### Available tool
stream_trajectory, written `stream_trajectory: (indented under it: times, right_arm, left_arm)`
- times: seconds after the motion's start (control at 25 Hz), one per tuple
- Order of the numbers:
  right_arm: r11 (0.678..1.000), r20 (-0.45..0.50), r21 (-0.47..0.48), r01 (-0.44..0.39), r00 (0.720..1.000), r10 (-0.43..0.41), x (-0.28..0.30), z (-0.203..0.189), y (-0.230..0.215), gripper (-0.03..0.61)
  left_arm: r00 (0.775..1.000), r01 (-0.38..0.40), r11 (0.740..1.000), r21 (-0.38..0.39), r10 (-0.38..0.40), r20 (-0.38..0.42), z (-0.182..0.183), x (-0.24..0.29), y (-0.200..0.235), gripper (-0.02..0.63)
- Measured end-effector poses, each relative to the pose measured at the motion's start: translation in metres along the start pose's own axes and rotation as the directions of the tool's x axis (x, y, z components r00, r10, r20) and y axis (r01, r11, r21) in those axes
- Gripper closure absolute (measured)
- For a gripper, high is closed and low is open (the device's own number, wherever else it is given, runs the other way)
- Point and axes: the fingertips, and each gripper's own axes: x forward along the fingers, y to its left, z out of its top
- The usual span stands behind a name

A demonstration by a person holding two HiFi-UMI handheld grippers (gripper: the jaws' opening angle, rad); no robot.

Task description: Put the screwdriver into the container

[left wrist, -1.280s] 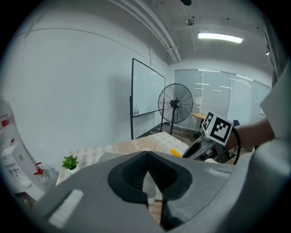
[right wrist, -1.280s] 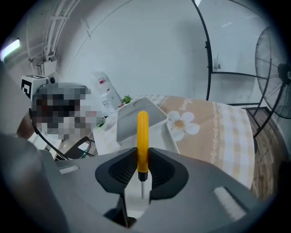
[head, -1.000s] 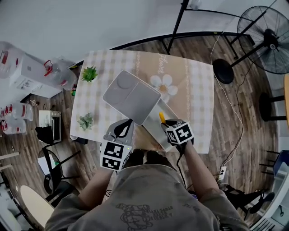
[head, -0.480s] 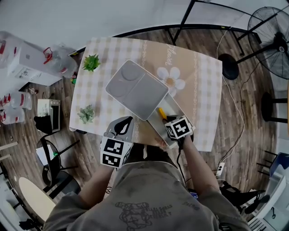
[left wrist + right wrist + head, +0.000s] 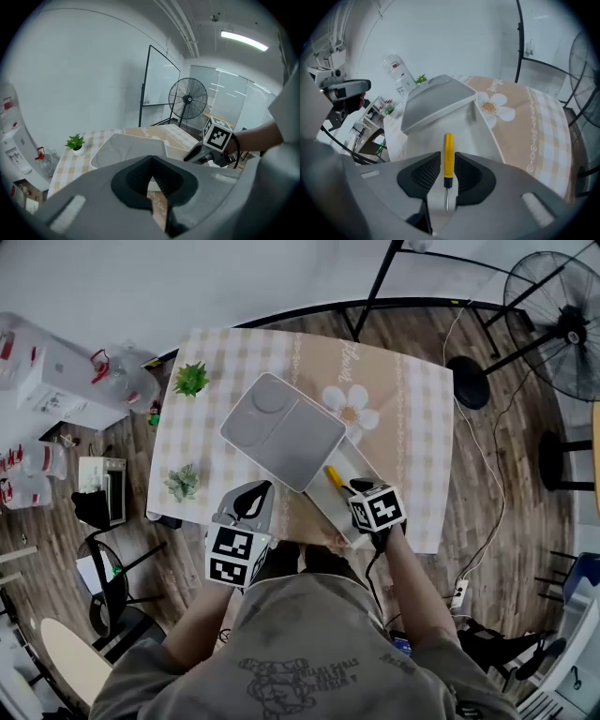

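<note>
A yellow-handled screwdriver sits between the pads of my right gripper, which is shut on it, shaft pointing back toward me. It hangs over the open white container near the table's front right. The head view shows the screwdriver just ahead of my right gripper, above the container. A grey lid lies tilted across the container's left part. My left gripper is at the table's front edge, left of the container. It is shut and holds nothing, as the left gripper view shows.
Two small potted plants stand along the table's left side. A flower print marks the checked tablecloth right of the lid. A standing fan and a black stand are beyond the table. Boxes and bottles clutter the floor on the left.
The right gripper with the screwdriver has edged slightly farther over the container. The left gripper has barely moved. The head camera has shifted a little.
</note>
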Motion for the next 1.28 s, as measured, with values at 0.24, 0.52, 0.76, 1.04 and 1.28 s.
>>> stream_trajectory:
  times: [0.24,0.52,0.76,1.04,1.28]
  right_arm:
    - [1.0,0.188,0.021,0.012,0.982,-0.016,-0.07,0.035,0.006,0.48]
    - [0.996,0.447,-0.028,0.079,0.893,-0.059,-0.168,0.079,0.021,0.503]
    - [0.991,0.62,-0.036,0.132,0.781,-0.082,-0.248,0.102,0.046,0.535]
    - [0.981,0.74,-0.049,0.19,0.666,-0.092,-0.319,0.112,0.071,0.543]
    - [0.987,0.826,-0.013,0.158,0.559,-0.078,-0.358,0.114,0.084,0.551]
  left_arm:
    - [0.997,-0.007,0.998,0.062,0.001,0.083,0.042,-0.015,0.0,0.614]
    - [0.981,-0.008,0.985,0.173,-0.026,0.193,0.103,-0.034,-0.006,0.614]
    - [0.95,-0.008,0.966,0.257,-0.074,0.305,0.155,-0.068,-0.026,0.614]
    - [0.904,0.005,0.955,0.295,-0.13,0.408,0.192,-0.104,-0.05,0.614]
    - [0.896,0.013,0.956,0.292,-0.141,0.421,0.199,-0.119,-0.065,0.614]
